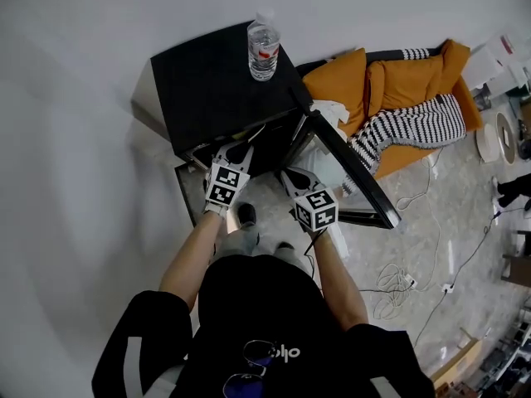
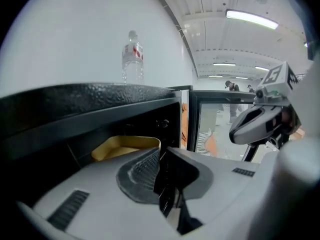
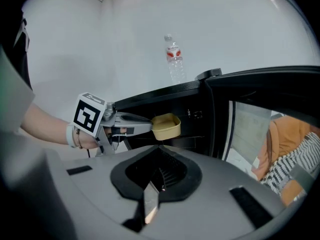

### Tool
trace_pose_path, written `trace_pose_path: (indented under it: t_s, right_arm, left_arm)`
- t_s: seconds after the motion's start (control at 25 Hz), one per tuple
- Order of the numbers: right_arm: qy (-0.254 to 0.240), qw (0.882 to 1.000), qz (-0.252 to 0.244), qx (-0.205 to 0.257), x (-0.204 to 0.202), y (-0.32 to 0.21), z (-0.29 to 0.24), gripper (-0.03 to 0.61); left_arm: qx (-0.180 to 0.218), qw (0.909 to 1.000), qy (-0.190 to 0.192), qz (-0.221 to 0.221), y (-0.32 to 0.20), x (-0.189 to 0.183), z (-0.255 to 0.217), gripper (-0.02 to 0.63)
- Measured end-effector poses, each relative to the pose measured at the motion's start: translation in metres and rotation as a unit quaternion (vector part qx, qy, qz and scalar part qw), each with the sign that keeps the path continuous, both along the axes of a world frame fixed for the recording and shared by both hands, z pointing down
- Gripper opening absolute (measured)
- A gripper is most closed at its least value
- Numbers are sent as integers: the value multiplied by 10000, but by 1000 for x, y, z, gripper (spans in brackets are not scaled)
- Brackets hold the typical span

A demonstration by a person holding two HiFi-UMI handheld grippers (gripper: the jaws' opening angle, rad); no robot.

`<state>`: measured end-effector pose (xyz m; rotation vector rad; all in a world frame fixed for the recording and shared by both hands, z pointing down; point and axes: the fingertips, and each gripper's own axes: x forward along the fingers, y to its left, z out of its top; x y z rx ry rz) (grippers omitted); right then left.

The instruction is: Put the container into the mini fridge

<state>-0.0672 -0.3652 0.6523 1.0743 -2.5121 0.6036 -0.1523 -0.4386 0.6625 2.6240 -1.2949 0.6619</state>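
Left gripper [image 3: 149, 127] is clamped on the container's rim. The container [image 3: 167, 126] is held roughly level at the mouth of the fridge [image 1: 211, 89] and looks not yet set down. The right gripper [image 3: 152, 186] has its jaws together with nothing in them, parked just beside. The door [image 1: 353, 168] is swung wide, so it is no obstacle. The container should be kept level and fed straight in under the top edge, and released only once seated. The bottle [image 1: 263, 50] on top should not be jolted.

Black short-sleeved shirt [image 1: 249, 305], white sleeve stripes [image 1: 133, 359]; grey left claw [image 1: 236, 151] and right claw [image 1: 290, 177] with black-and-white marker cubes [image 1: 226, 185].
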Motion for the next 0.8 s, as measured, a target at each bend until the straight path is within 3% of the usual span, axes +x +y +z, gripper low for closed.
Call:
trace_pose_path:
  t_s: [0.48,0.8]
  right_arm:
    - [-247,9952,-822,471,-1,62,-58,6]
    - [-464,9898,-1107,767,2,109,-88,6]
  left_arm:
    - [98,9953,474,-843,104,-2,-56,8]
    - [284,9920,714,-1004,178,8,-87,8]
